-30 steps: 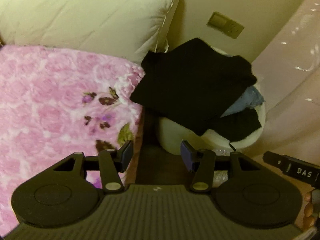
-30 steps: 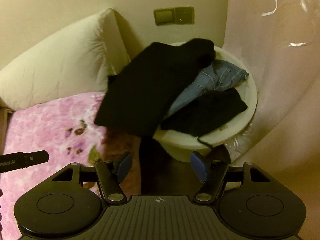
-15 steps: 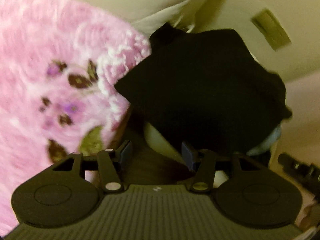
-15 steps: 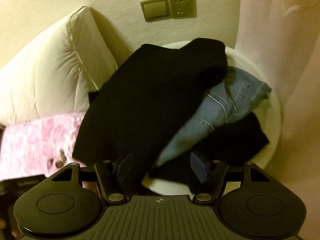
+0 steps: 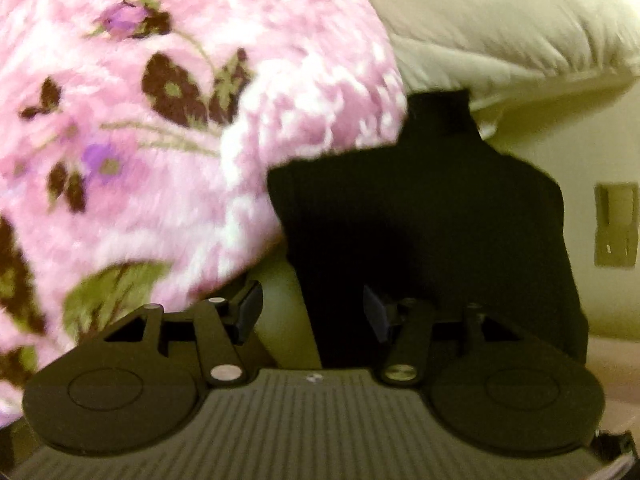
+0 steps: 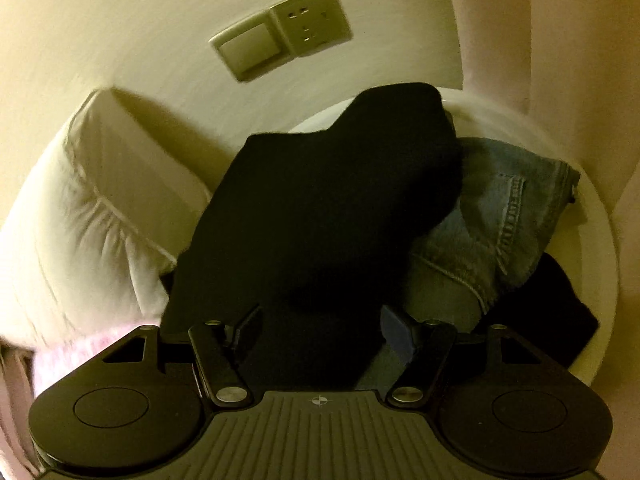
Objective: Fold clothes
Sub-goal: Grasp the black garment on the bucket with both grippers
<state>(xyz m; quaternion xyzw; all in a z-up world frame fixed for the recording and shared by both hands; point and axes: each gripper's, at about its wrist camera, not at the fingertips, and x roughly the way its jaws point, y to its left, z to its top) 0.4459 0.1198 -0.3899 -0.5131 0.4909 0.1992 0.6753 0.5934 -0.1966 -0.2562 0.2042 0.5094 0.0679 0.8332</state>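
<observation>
Both grippers stood with jaws spread and nothing between them, close over a white laundry basket point(image 6: 596, 264) heaped with clothes beside the bed. The left gripper point(image 5: 312, 312) faced the lower hem of a black garment point(image 5: 424, 232) that draped over the basket's near rim; between its jaws showed a strip of pale basket wall and the dark cloth's edge. The right gripper point(image 6: 320, 330) hovered just above the same black garment point(image 6: 320, 208), which lay uppermost on the heap and hung over the rim toward the white pillow point(image 6: 88, 216).

From here the likeliest trouble was a poor pinch: the black cloth was thick and layered, so the jaws might have closed on a single fold, or caught the blue jeans point(image 6: 496, 240) lying partly under it, and dragged both out together. A hard pull on a garment hanging over the rim could also have tipped the light basket. Motion blur in the left view suggested quick movement, which would have made a miss likelier.

Counted: one basket; two black garments, the second point(image 6: 560, 320) low at the right rim; one pair of jeans; one pillow; one pink floral blanket point(image 5: 160, 120) on the bed; one wall switch-and-socket plate point(image 6: 280, 32).
</observation>
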